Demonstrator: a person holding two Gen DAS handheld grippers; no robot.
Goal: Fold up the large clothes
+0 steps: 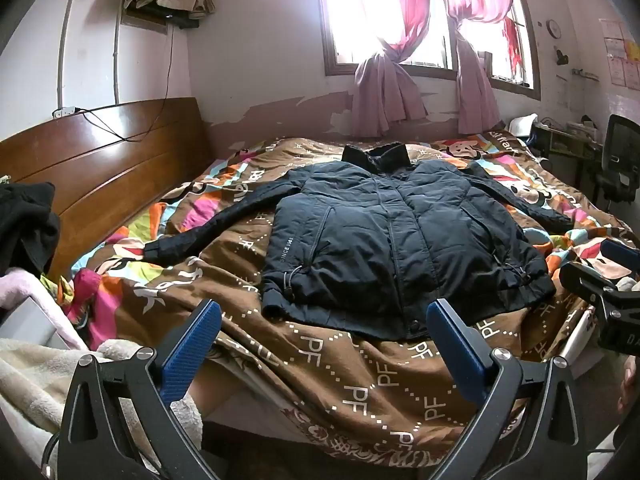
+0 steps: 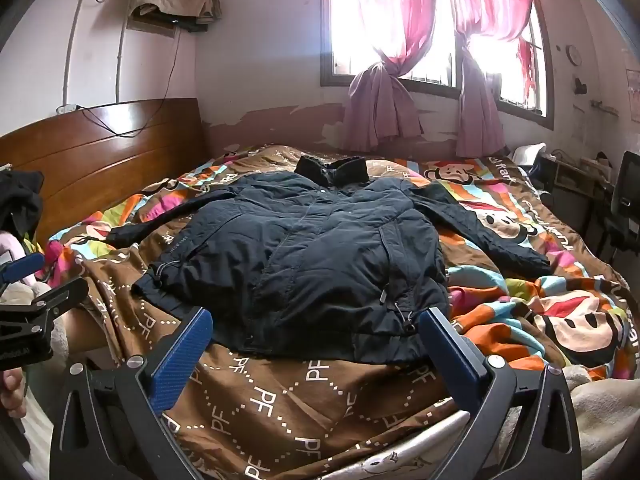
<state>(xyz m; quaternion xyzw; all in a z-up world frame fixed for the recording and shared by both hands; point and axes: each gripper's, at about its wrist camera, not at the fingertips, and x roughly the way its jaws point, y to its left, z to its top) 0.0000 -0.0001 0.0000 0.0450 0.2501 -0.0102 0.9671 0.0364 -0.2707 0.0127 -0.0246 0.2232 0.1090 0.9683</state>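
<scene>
- The left wrist view catches the grey box (image 1: 28, 322) on pale fleece left of the jacket (image 1: 396, 240); the right wrist view shows more cartoon print right of it.
- The dark quilted jacket lies flat, zipped, sleeves spread, on the bed's brown "PF" duvet (image 1: 348, 392), collar toward the window (image 1: 380, 12).
- The left tool (image 1: 324, 344) and the right tool (image 2: 316, 344) gape fully released, empty, blue ribbed pads just short of the jacket's hem.
</scene>
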